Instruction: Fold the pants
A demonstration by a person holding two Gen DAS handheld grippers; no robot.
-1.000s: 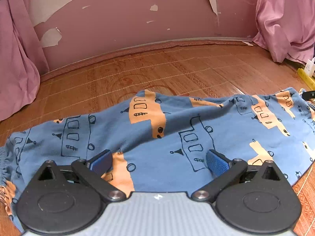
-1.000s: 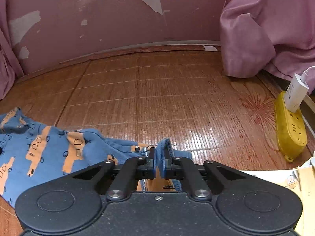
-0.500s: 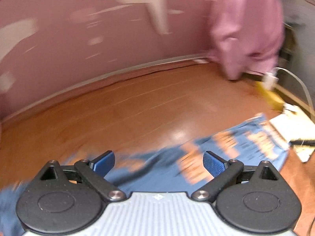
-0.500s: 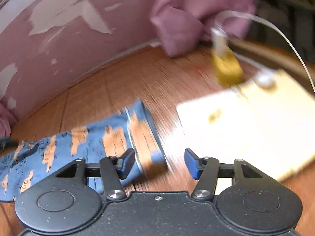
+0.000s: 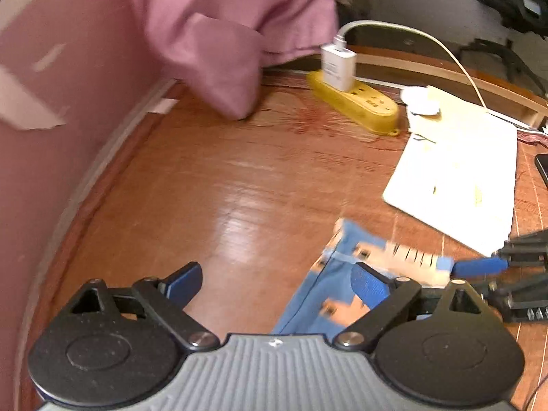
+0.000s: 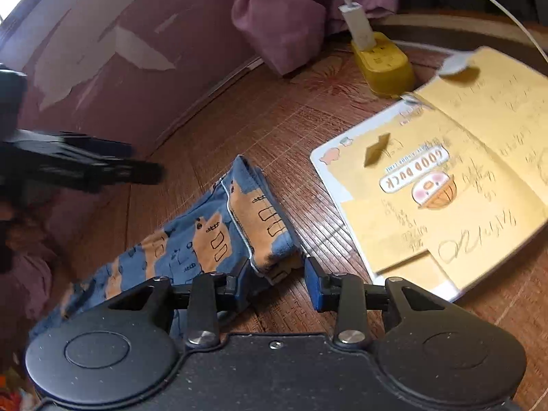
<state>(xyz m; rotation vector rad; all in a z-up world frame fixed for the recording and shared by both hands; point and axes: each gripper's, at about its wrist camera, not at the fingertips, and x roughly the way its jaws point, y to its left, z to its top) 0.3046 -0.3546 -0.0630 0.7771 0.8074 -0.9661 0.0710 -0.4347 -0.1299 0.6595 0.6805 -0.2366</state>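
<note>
Right wrist view shows the wooden surface (image 6: 274, 120) carrying blue patterned pants (image 6: 219, 239), their hem just beside a yellow booklet (image 6: 445, 185). Both the right gripper (image 6: 277, 275) and left gripper (image 5: 274, 284) have fingers spread, empty.

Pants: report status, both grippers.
Left gripper open, empty. Right gripper open, fingers straddling cuff of pants, flat on floor. Booklet and power strip close beside.

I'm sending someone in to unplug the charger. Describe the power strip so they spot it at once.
Start at the pink curtain bunched where the wall meets the wooden floor. Just right of it, beyond the yellow notebook, lies the power strip. It is the only solid, glossy yellow block, with a white charger standing plugged into it.
</note>
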